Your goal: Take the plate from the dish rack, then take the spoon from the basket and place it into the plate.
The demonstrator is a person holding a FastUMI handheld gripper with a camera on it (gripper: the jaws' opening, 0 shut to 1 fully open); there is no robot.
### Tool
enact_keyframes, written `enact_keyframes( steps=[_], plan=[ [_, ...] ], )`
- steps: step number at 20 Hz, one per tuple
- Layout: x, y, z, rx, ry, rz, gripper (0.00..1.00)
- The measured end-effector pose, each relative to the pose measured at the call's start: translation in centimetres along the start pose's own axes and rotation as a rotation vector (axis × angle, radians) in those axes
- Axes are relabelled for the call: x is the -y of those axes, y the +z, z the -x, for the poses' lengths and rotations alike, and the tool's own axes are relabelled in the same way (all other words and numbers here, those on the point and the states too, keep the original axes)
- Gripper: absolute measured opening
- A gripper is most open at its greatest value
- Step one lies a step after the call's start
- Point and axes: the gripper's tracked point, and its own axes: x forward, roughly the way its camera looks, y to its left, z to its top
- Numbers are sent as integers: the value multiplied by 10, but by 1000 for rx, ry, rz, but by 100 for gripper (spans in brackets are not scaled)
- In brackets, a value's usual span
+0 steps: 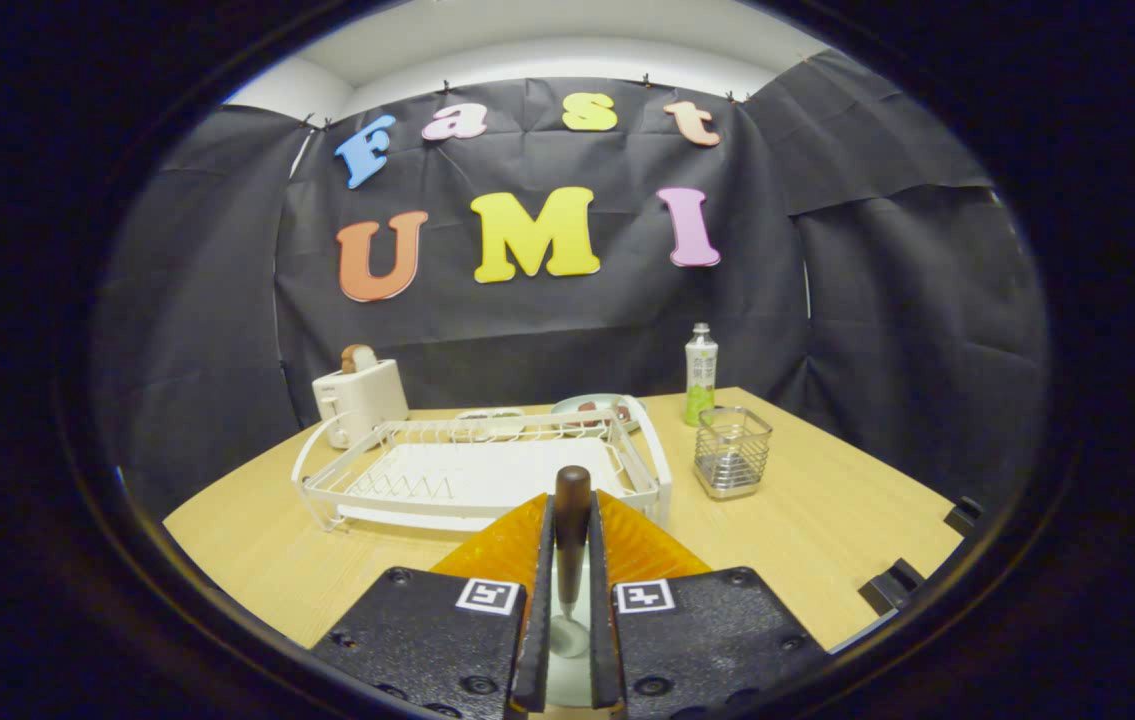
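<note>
My gripper [572, 510] is shut on the spoon [570, 560]. Both fingers press on its dark wooden handle, whose rounded end sticks out past the fingertips, and its metal bowl lies back between the fingers. Right under the fingers an amber ribbed plate [642, 548] lies on the wooden table, just in front of the dish rack. The white wire dish rack [487, 470] stands beyond the plate with nothing in its slots. The metal mesh basket [732, 452] stands to the right of the rack and looks empty.
A white toaster [359, 400] with a slice of bread stands behind the rack's left end. A small bottle [700, 375] stands behind the basket. Behind the rack sits a pale plate with food [592, 405]. Bare table [827, 530] stretches to the right.
</note>
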Motion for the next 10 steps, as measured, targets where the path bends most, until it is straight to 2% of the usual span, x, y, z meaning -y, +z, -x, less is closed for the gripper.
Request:
enact_keyframes(
  steps=[3, 9, 10],
  plan=[
    [5, 10, 16, 39, 4, -14, 33],
    [10, 40, 54, 134, 8, 66, 86],
    [7, 45, 61, 142, 17, 71, 90]
  ],
)
